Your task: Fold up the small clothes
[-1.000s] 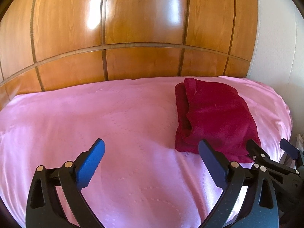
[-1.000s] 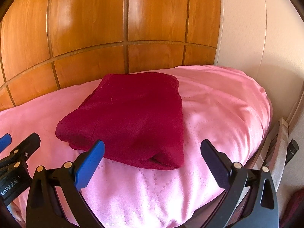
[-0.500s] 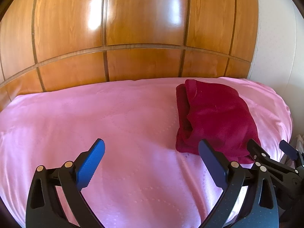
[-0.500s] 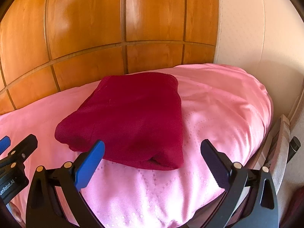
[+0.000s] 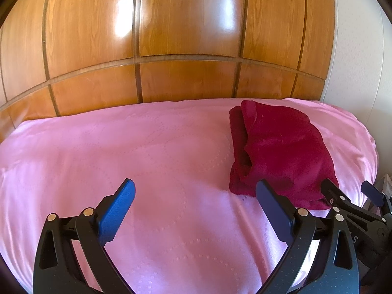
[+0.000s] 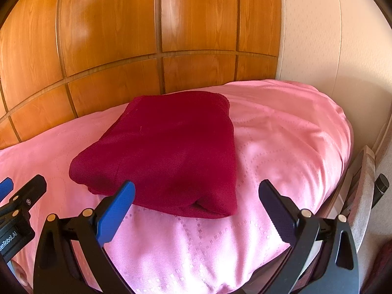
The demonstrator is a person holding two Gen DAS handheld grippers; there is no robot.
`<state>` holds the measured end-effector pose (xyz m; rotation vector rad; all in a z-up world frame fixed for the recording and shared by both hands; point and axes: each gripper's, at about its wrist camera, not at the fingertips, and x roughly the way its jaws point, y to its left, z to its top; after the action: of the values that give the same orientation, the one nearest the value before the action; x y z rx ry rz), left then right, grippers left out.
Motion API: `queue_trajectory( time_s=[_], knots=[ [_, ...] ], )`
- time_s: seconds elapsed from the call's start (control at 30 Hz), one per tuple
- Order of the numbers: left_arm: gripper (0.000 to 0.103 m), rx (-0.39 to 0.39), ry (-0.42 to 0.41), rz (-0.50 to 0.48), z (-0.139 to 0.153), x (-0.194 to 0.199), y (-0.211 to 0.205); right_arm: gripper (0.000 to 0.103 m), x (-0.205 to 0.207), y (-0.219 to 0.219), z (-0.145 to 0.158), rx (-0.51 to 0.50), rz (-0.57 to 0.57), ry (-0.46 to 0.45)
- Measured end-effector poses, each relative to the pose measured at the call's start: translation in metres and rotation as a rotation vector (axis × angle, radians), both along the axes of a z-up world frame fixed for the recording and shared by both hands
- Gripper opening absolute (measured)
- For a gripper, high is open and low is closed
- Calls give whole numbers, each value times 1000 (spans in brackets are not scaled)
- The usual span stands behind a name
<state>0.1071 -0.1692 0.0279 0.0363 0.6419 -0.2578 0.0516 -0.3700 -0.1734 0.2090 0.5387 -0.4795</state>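
A dark red garment (image 6: pixel 166 154) lies folded in a thick rectangle on the pink bed cover (image 6: pixel 281 152); in the left wrist view it (image 5: pixel 281 152) lies at the right. My left gripper (image 5: pixel 196 208) is open and empty, above the bare cover to the left of the garment. My right gripper (image 6: pixel 196 208) is open and empty, just in front of the garment's near edge, its left fingertip (image 6: pixel 122 196) over that edge. Each gripper shows at the edge of the other's view, the right one in the left wrist view (image 5: pixel 350 196).
A glossy wooden panelled headboard (image 5: pixel 171 49) stands behind the bed. A cream wall (image 6: pixel 343 36) is at the right. The bed's right edge drops off beside a chair back or cushion (image 6: pixel 365 183).
Both grippers have drawn back a little and slightly up from the bed. The garment has not moved. Both grippers stay open.
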Motion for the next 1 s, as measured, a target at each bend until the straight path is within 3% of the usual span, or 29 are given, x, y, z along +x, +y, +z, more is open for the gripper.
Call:
queue_trajectory(
  time_s=[1.0],
  knots=[
    [98,-5,1,4,-5,2,3,101,2,1,-5,18,18,-4]
  ],
)
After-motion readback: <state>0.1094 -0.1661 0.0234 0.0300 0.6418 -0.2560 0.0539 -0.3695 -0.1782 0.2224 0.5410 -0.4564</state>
